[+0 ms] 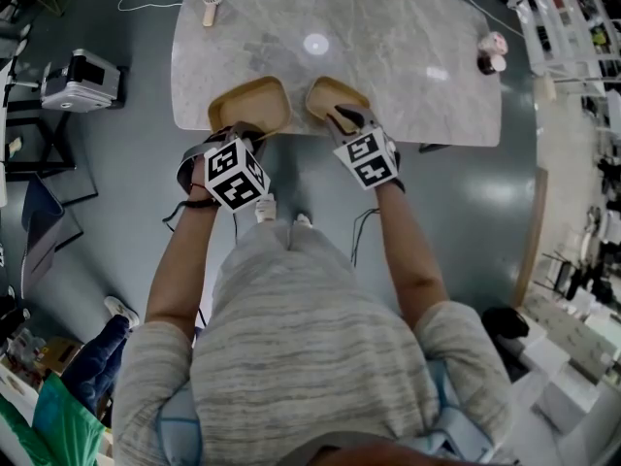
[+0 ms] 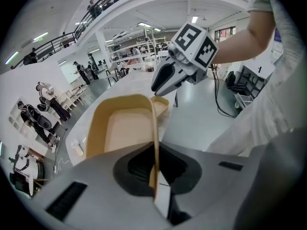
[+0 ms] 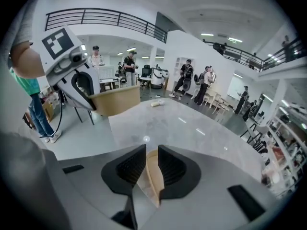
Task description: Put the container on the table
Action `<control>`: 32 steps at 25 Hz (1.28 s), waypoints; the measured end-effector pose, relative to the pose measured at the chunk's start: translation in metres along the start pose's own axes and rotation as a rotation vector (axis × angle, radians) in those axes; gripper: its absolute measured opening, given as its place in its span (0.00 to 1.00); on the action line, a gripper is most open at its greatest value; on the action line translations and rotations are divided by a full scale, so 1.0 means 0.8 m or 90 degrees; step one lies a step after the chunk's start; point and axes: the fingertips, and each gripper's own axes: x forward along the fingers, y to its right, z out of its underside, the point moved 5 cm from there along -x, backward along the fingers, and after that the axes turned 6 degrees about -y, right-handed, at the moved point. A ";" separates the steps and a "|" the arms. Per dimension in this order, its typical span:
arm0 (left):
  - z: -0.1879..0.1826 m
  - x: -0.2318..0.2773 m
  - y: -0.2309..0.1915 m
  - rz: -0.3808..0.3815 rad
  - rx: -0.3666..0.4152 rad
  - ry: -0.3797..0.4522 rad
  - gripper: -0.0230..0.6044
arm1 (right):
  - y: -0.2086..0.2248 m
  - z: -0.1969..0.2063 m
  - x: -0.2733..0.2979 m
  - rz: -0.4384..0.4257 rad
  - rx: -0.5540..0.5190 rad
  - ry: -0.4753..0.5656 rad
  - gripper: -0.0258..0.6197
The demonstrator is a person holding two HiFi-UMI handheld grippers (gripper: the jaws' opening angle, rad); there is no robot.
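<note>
Left gripper (image 2: 156, 174) pinches the side wall of a tan container (image 2: 122, 128), which hangs just ahead of its jaws over the near edge of the marble table (image 1: 408, 76). Right gripper (image 3: 152, 170) clamps the rim of a second container (image 1: 330, 95).

Thin-walled, light, probably flexes, so a rim grip suits it.

Handheld fan (image 1: 212, 6) lies far beyond the left jaws. A small pink item (image 1: 492, 51), possibly a cup, is well off to the right. Nothing in the way.

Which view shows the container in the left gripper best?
Left gripper view: the tan container shows its inside, rim clamped in the left gripper. Head view shows it from above, near edge covered. Right gripper view shows only its outer wall.
</note>
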 end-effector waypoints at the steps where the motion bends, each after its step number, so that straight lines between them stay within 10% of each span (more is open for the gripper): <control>1: 0.000 -0.001 0.000 0.000 0.001 0.000 0.04 | 0.000 -0.003 -0.008 0.003 0.009 0.015 0.13; 18: -0.001 -0.012 0.009 -0.010 0.004 -0.001 0.04 | -0.011 -0.018 -0.113 0.015 0.145 0.234 0.13; 32: -0.007 -0.015 0.010 -0.010 0.011 0.003 0.04 | -0.023 -0.030 -0.135 0.005 0.128 0.283 0.06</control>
